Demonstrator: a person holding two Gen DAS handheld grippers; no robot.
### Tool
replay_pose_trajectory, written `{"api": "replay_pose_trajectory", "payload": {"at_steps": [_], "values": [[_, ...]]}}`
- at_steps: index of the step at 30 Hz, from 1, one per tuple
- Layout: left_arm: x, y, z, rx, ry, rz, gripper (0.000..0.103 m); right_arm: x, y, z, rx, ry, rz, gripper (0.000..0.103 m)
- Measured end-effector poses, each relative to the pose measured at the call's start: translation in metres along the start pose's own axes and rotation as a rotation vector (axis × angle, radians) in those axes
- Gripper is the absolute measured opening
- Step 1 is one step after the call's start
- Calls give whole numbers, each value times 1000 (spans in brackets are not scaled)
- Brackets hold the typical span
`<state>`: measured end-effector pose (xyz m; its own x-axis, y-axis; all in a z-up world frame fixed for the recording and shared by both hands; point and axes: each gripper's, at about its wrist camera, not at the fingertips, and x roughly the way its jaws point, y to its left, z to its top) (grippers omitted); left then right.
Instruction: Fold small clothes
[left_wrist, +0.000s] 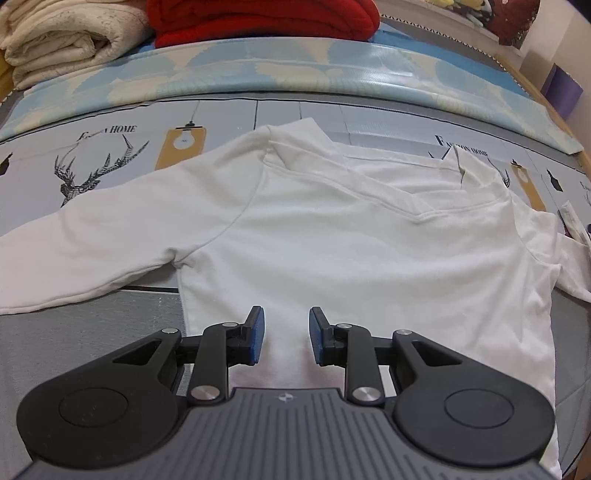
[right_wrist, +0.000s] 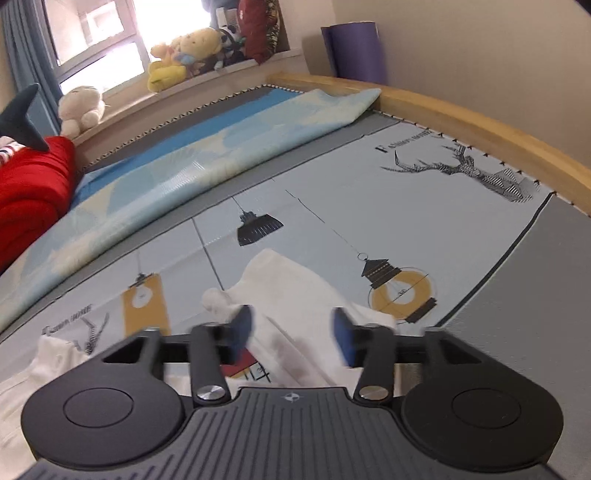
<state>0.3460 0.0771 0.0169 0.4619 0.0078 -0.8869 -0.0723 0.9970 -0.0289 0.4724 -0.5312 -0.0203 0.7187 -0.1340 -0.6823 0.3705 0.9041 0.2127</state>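
Left wrist view
Shirt: white long-sleeve shirt (left_wrist: 332, 236) lies flat on the bed sheet (left_wrist: 110, 155), neck end away from cam, one sleeve out to the left, body running back under the tongs.
Left tongs (left_wrist: 286, 334): jaws parted w/ a small gap, blue pads apart, hovering over shirt's lower body; cloth shows in the gap, pads not pinching it.
Bedding: sheet has deer + lamp prints; light blue quilt (left_wrist: 295, 70) folded along far edge; cream blanket (left_wrist: 66, 37) and red blanket (left_wrist: 266, 18) stacked behind it.

Right wrist view
Right tongs (right_wrist: 292, 334): jaws wide apart, blurred; nothing gripped.
Shirt: white cloth (right_wrist: 291, 295) lies rumpled on the sheet just ahead of and under the tongs; a small colour print shows near the left pad, too blurred to read.
Surroundings: wooden bed rail (right_wrist: 480, 125) at right, purple roll (right_wrist: 354, 51) against wall, soft toys (right_wrist: 184, 55) on window sill, red blanket at left.
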Motion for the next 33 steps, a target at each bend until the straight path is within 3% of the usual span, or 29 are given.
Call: {"api": "replay_pose_trajectory", "payload": {"at_steps": [5,7,9,10,11,13,16,18,20,22,24,25,28,30,31,33], "values": [[4,-9,5,22,-1,-15,30,24,12,-9,-60,63,13,56],[6,-11,6,40,3,-10,30,31,16,-10,-97,92,41,51],[9,-10,8,36,7,-9,30,33,23,-10,-159,99,63,21],[10,-9,9,32,8,-8,30,32,27,-10,-194,99,67,13],[10,-9,10,28,8,-7,30,29,30,-8,-217,81,63,6],[10,-8,12,27,2,-10,30,18,27,1,-188,24,71,5],[8,-9,12,33,-4,-14,30,-14,3,25,-30,-130,90,5],[7,-9,11,38,-6,-14,30,-48,-29,39,157,-309,95,5],[7,-8,11,40,-7,-11,30,-80,-70,41,356,-474,33,5],[5,-6,12,35,-9,-10,30,-99,-113,29,561,-550,-90,5],[3,-6,13,33,-16,-11,30,-100,-151,4,738,-500,-224,4],[2,-7,13,34,-20,-11,30,-92,-168,-10,807,-423,-268,4],[0,-12,12,43,-24,-16,30,-64,-208,-52,1010,-205,-263,8],[1,-15,10,52,-22,-17,30,-61,-210,-59,1006,-194,-272,3],[1,-17,10,55,-20,-19,30,-61,-207,-55,969,-196,-273,5],[2,-19,8,64,-17,-20,30,-60,-205,-50,921,-210,-218,20]]}}
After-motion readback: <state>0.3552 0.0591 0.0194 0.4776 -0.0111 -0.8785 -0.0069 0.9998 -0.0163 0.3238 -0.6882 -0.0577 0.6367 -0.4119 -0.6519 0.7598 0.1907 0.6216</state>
